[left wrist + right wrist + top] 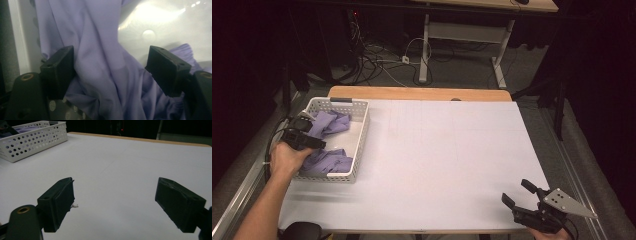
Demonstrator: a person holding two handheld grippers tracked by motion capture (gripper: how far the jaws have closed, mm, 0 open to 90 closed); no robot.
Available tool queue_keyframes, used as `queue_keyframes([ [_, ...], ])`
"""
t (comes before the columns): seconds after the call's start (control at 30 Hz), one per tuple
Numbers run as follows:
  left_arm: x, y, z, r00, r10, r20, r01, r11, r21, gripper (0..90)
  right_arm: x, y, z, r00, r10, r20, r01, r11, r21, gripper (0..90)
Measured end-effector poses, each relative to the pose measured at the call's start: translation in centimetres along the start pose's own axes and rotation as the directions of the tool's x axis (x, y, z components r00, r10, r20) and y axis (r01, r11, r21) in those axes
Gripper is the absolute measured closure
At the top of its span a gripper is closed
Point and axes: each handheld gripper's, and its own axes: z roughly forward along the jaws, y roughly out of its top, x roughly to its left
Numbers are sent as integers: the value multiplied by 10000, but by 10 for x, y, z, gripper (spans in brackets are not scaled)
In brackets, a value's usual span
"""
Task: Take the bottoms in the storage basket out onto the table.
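Left tongs (319,143): at the left of the high view, reached down into the white basket (360,142), jaws spread wide with a thick fold of lilac cloth (105,75) standing between them; not yet pinched.
Right tongs (521,194): at the lower right of the high view, hovering over bare bench (447,150), jaws spread, nothing between them.
Cloth: bunched inside the basket, filling its left side and near end, with bare basket floor showing to the right in the left gripper view.
Fold's run: in the left gripper view the main ridge runs from the top of the frame down toward the bottom, roughly crosswise to the jaw gap, so a squeeze should catch it.
Nearer hand: the left by far; the right tongs are well apart from the basket, across the bench.
Likely step: closing on the fold to lift the cloth out, as I judge it.
Risk: loose fabric may slip out or drag the light basket along.
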Motion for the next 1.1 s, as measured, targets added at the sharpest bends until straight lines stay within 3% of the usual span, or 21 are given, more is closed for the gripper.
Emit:
queue_keyframes([
  [0.13, 0, 3, 6, 9999, -75, 139, 70, 9991, 421, 250, 0, 0, 0, 10000, 4, -23, -4, 10000, 22, 164],
  [0.33, -7, 9, 14, 9995, 293, 93, -302, 9919, 1233, 264, 0, 0, 1, 10000, -49, -83, 50, 10000, 74, 164],
  [0.5, -10, 11, 17, 9989, 424, -184, -392, 9884, 1468, 245, 1, 0, 1, 9999, -66, -135, 67, 9999, 83, 164],
  [0.63, -12, 11, 17, 9981, 601, -149, -569, 9850, 1626, 243, 1, 0, 1, 9998, -125, -157, 126, 9999, 85, 165],
  [0.7, -13, 11, 18, 9978, 663, 79, -667, 9835, 1683, 245, 1, 0, 1, 9998, -115, -146, 116, 9999, 88, 164],
  [0.73, -14, 11, 20, 9975, 653, 282, -694, 9810, 1814, 259, 1, 0, 1, 9998, -113, -148, 115, 9999, 85, 165],
  [0.83, -16, 13, 25, 9966, 793, 206, -819, 9687, 2345, 259, 1, 0, 1, 9998, -121, -151, 123, 9999, 97, 165],
  [0.9, -14, 13, 26, 9979, 594, 244, -636, 9662, 2498, 259, 1, 0, 1, 9998, -147, -158, 149, 9998, 148, 165],
  [1.1, -14, 15, 31, 9975, 663, 248, -706, 9551, 2877, 263, 2, 0, 2, 9996, -228, -186, 232, 9995, 192, 166],
])
